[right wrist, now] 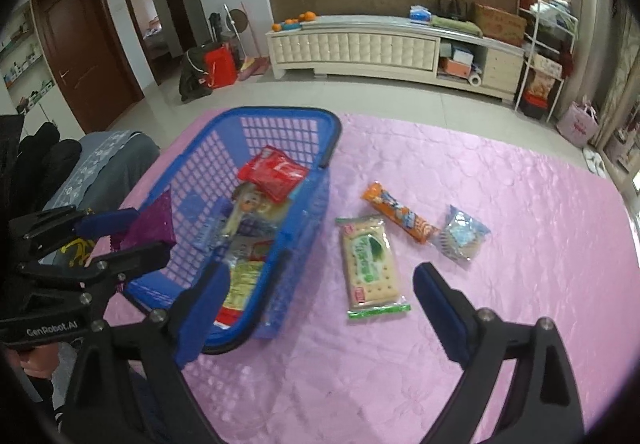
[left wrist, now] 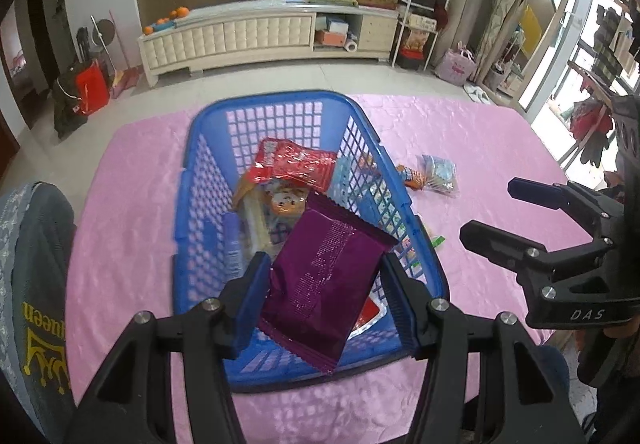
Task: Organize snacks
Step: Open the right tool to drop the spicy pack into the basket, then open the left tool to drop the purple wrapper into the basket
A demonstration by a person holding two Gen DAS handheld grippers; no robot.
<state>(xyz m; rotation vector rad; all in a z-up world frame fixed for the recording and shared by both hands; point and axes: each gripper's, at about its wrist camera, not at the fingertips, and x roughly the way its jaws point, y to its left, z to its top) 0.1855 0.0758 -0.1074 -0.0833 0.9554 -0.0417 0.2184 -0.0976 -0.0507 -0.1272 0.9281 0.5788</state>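
Shiny purple snack packet (left wrist: 324, 280), crinkle-edged, over blue basket (left wrist: 192, 180), between left gripper (left wrist: 320, 292) fingers

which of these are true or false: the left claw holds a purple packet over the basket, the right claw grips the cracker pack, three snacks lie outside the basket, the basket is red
1. The left claw holds the purple packet over the basket: true.
2. The right claw grips the cracker pack: false, it is open and holds nothing.
3. Three snacks lie on the pink tablecloth outside the basket: true.
4. The basket is red: false, it is blue.
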